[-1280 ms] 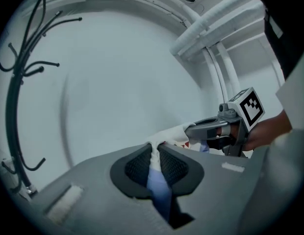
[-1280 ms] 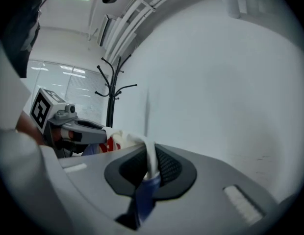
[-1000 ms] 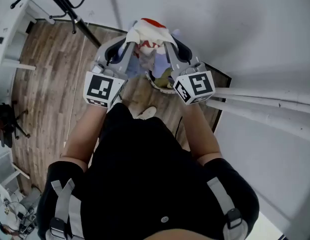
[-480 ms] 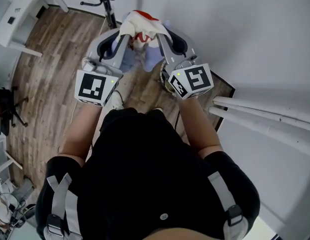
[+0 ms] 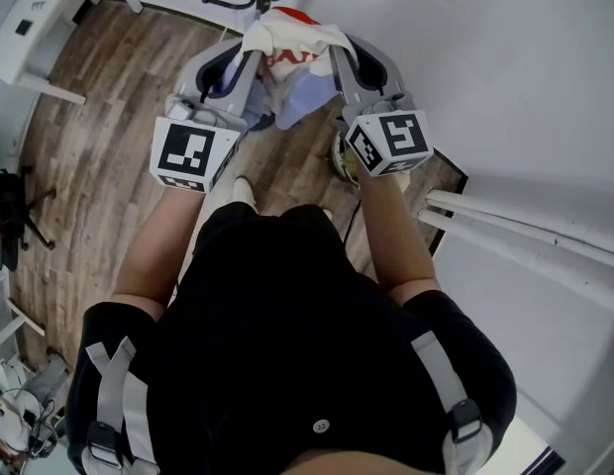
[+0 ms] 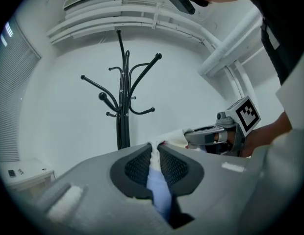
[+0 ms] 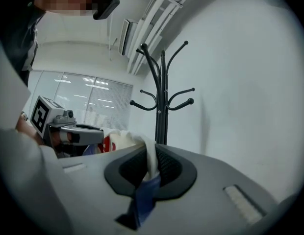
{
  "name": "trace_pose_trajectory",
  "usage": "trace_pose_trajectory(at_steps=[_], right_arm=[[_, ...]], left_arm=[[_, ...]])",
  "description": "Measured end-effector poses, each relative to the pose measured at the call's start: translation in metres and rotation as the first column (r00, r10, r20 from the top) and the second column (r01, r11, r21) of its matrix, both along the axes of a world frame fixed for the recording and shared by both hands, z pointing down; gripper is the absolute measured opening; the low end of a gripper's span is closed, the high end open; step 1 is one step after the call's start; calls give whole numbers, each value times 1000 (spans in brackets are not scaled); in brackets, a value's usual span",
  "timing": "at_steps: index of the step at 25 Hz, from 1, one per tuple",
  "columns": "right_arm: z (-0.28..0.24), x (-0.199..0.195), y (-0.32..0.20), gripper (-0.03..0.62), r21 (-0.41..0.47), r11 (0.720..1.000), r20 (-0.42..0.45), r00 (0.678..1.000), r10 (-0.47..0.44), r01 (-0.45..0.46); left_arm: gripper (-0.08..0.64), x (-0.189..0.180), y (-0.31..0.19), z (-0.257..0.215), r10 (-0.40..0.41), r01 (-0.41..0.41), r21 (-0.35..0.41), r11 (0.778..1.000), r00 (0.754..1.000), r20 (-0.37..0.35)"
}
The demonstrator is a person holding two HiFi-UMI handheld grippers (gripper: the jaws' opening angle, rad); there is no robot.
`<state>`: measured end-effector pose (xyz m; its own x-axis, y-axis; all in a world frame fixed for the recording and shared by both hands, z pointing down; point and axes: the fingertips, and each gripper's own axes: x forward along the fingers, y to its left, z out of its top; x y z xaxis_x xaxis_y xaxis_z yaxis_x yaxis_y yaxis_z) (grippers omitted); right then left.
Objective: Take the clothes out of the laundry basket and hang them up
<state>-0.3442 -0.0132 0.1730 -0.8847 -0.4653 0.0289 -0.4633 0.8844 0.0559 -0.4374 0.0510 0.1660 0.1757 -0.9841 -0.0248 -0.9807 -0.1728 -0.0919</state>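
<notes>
Both claws are clamped on the same garment [image 5: 287, 40]: white cloth with a red print, pale blue part hanging below it. Left claw [image 5: 250, 59] has one upper edge, right claw [image 5: 337, 57] the other. The cloth spans between the two tips, held up off the floor in front of the person.

Left gripper view: jaws nearly together, with a thin fold of fabric pinched between the pads [image 6: 137, 168]. The fold is white at the tip, pale blue lower down. Right gripper view: same picture, jaws narrow, with a white fold between the pads and blue cloth trailing out below.

Both claws point about level, side by side and close together. Marker cubes face the person: left cube [image 5: 191, 154], right cube [image 5: 389, 142].

Black coat stand [image 6: 123, 102] is straight ahead of both claws, upright, with curved hooks, against a white wall [image 6: 59, 106]. In the head view only its base shows, at the top edge just beyond the garment. The garment is apart from the stand, not hung on it.

Wood floor [image 5: 99, 156] below. White pipes [image 5: 525, 255] run along the wall on the person's right. White furniture [image 5: 30, 28] sits in the top left corner of the head view. Person is in a black top [image 5: 287, 344], forearms bare, one hand on each claw. A round object [image 5: 342, 158] on the floor under the right claw is mostly covered; can't tell what it is.
</notes>
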Motion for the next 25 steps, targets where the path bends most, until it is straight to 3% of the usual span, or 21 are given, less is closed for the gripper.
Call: trace_pose_trajectory(at_steps=[10,21,25], right_arm=[[60,-43,-55,20,-55,998,-115,993,1,-7],[159,-68,-85,21,-185,980,-229,966,-118,76],[178,-73,-84,25,-246,964,-220,963,-157,101]], left_arm=[[32,-44,-42,68,-54,54,-120,991,999,10],[34,-62,-78,167,-162,164,-276,947,986,32],[38,-57,-84,182,-165,148,-266,952,985,-45]])
